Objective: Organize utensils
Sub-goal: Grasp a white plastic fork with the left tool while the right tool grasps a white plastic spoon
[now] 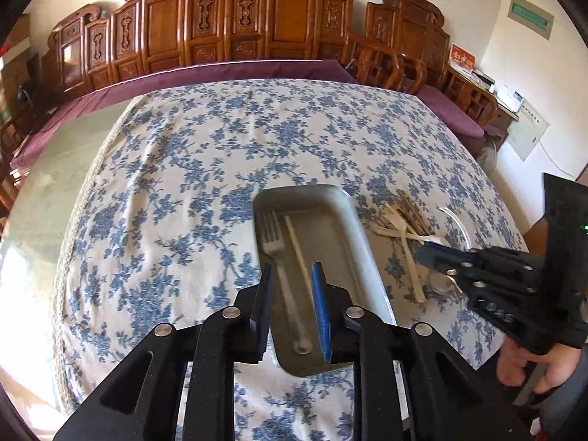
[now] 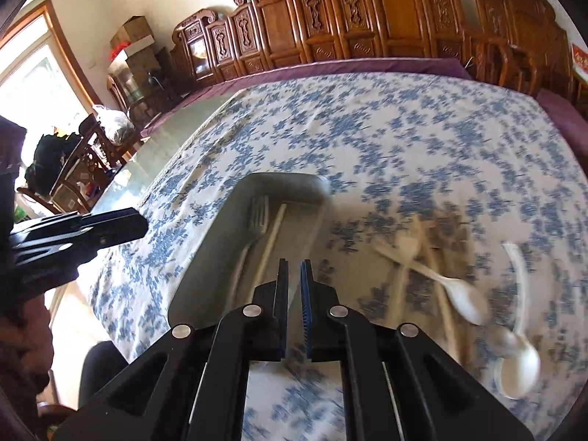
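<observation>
A grey metal tray (image 1: 352,228) lies on the blue-flowered tablecloth and holds a fork (image 1: 273,235) and one pale chopstick (image 1: 297,246). My left gripper (image 1: 292,275) is open and empty above the tray's near end. The tray (image 2: 205,257), fork (image 2: 257,220) and chopstick (image 2: 273,235) also show in the right wrist view. My right gripper (image 2: 293,272) hangs over the tray's right side with its jaws nearly closed and nothing between them; it shows in the left wrist view (image 1: 433,253) too. Loose utensils (image 1: 400,220) lie right of the tray.
The loose pile holds brown chopsticks (image 2: 441,235), pale plastic forks (image 2: 408,242) and white spoons (image 2: 463,294), one big spoon (image 2: 518,364) nearest. Carved wooden chairs (image 1: 239,18) line the far side. The table's bare glass edge (image 1: 55,169) lies left.
</observation>
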`<move>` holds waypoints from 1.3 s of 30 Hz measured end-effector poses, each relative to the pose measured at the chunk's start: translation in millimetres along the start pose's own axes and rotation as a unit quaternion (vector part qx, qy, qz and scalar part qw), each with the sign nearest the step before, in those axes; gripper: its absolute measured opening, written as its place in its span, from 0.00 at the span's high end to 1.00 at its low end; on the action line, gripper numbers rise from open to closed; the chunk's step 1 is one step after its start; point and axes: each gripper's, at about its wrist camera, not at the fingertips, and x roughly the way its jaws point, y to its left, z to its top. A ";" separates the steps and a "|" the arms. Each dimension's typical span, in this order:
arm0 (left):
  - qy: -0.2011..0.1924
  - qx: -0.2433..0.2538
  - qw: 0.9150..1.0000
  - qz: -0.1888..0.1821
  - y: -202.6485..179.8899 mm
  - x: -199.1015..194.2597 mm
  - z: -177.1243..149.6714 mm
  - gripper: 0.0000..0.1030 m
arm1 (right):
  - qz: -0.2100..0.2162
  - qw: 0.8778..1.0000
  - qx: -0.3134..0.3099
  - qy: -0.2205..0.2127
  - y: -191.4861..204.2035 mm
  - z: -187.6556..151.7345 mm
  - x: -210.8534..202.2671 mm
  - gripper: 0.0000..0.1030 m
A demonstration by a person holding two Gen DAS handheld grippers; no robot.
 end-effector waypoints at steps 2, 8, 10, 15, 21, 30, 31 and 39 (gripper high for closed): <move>0.000 0.004 1.000 -0.005 -8.7 2.7 -0.4 0.74 | -0.010 1.000 -0.004 -0.005 -11.2 -7.0 -14.9 0.91; 0.007 0.012 1.000 -0.014 -31.0 13.9 -2.5 0.61 | -0.044 0.999 -0.005 -0.004 -48.0 -27.4 -39.6 0.91; 0.009 0.018 1.000 -0.017 -40.1 18.6 -2.9 0.61 | -0.054 0.999 -0.001 0.000 -59.8 -33.8 -42.6 0.91; 0.020 0.020 0.999 -0.028 -59.6 32.1 -4.1 0.55 | -0.075 0.997 0.017 0.006 -88.0 -44.4 -45.3 0.91; 0.036 0.026 0.998 -0.039 -85.1 55.5 -1.4 0.55 | -0.084 0.996 0.028 0.005 -108.3 -49.5 -48.8 0.91; 0.073 0.034 0.996 -0.049 -121.9 107.5 5.9 0.55 | -0.091 0.995 0.040 0.004 -135.7 -53.5 -51.5 0.87; 0.077 0.034 0.995 -0.049 -124.2 112.2 6.2 0.56 | -0.093 0.995 0.042 0.005 -140.0 -54.2 -51.1 0.87; 0.112 0.029 0.992 -0.044 -139.4 156.5 12.3 0.70 | -0.098 0.993 0.064 0.010 -169.4 -61.2 -49.8 0.87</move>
